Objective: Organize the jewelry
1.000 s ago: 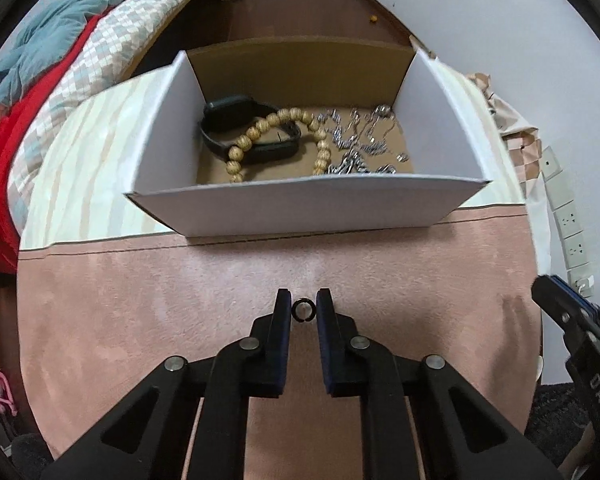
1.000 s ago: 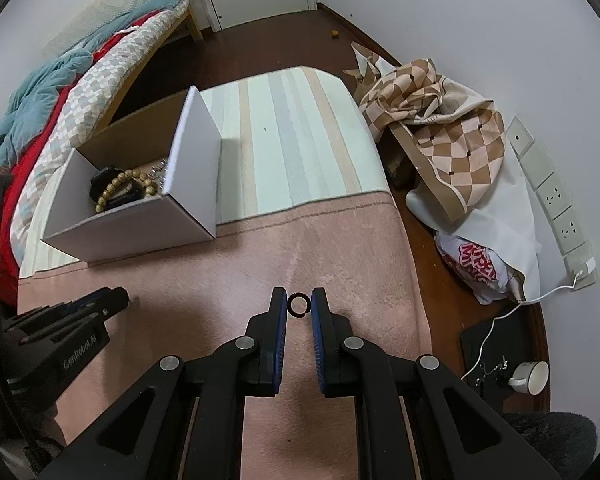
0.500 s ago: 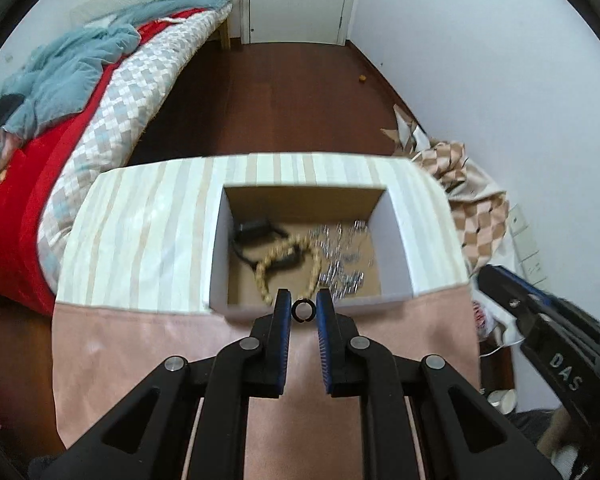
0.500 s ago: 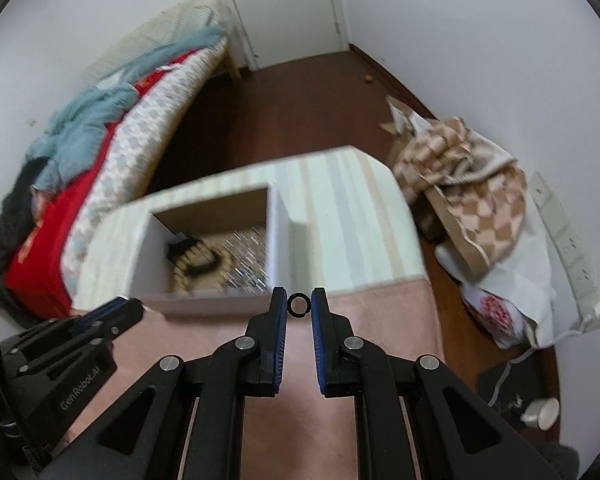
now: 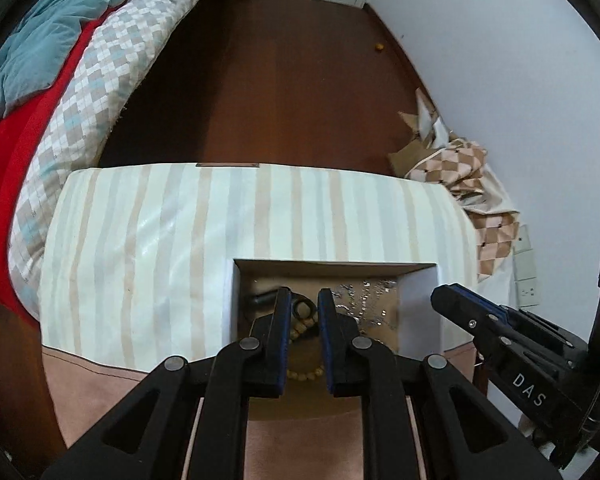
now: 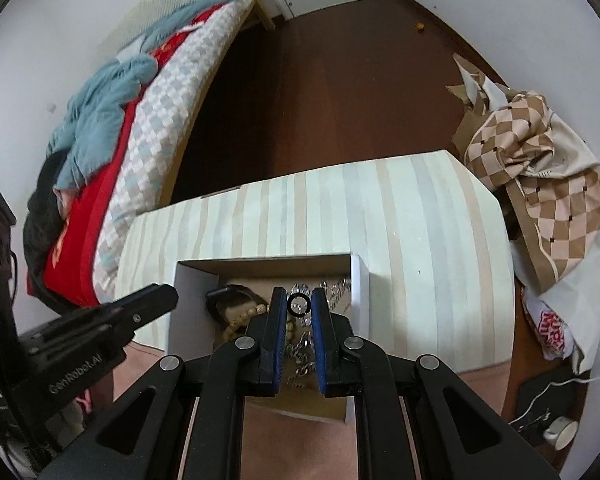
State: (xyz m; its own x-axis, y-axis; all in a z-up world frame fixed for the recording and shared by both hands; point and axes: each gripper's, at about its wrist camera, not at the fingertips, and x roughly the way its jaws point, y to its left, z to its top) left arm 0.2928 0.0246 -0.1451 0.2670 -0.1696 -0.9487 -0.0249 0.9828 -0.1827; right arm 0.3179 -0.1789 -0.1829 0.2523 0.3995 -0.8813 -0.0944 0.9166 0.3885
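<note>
The left tongs [image 5: 304, 312] are hiding part of the beads [image 5: 305, 372] and pinching a blurry ring [image 5: 302, 309] over the box [image 5: 228, 304]; the right tongs [image 6: 299, 305] are pinching a black ring [image 6: 299, 305] over the chains [image 6: 300, 354].

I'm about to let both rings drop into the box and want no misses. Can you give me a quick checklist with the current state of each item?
1. Right gripper shut on its black ring: ok.
2. Left gripper shut on a dark ring: ok.
3. Right ring over the open box, above the silver chains: ok.
4. Left ring above the wooden bead bracelet: ok.
5. Height above the box floor: cannot tell.
</note>
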